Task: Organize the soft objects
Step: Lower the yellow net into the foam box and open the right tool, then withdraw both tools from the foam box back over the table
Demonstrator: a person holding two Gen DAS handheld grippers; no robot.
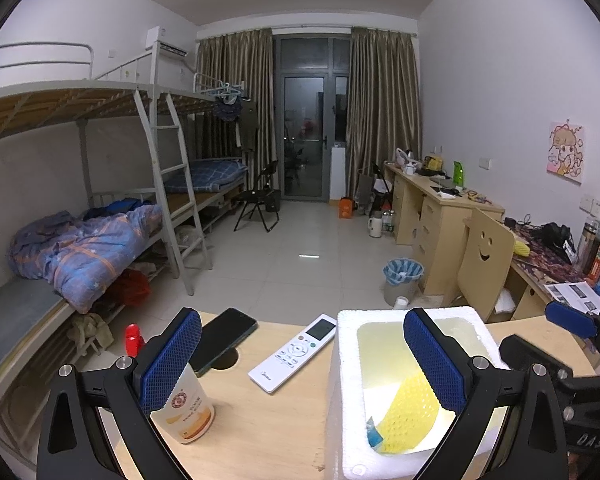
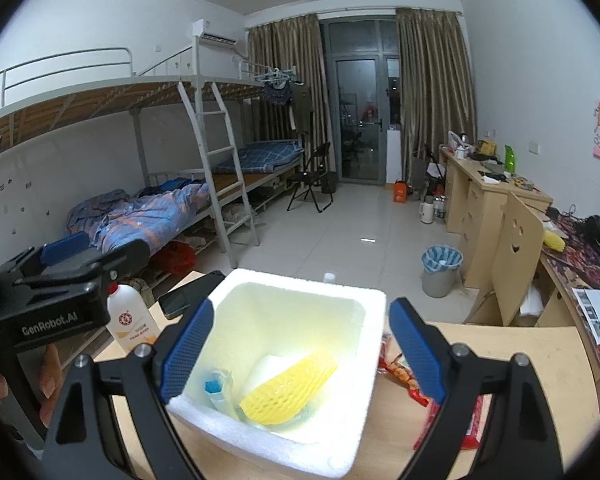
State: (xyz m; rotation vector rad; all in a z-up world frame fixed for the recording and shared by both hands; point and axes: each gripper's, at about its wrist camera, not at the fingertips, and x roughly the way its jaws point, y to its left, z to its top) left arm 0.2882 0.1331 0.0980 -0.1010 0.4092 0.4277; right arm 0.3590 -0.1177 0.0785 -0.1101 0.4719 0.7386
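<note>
Standing on a wooden table (image 1: 260, 420), a white foam box (image 2: 340, 432) takes up most of the near view, open at the top and lit pale yellow inside. The right gripper (image 2: 302, 350) hangs over it with its blue-padded jaws spread wide, one on each side of the box's upper rim, nothing between the pads. The left gripper (image 1: 302, 364) is just as wide open and empty; its right pad sits above the box's opening and its left pad in front of a white bottle (image 1: 188, 412) with an orange label. Left of the box a white remote control (image 1: 294, 352) lies flat, and beyond it a dark phone (image 1: 224, 338). Inside the box, on its floor, a yellow foam net sleeve (image 2: 288, 386) lies tilted across white padding, with a small blue piece (image 2: 212, 387) just beside it. Red snack packets (image 2: 412, 384) lie on the table against the box's right side.
</note>
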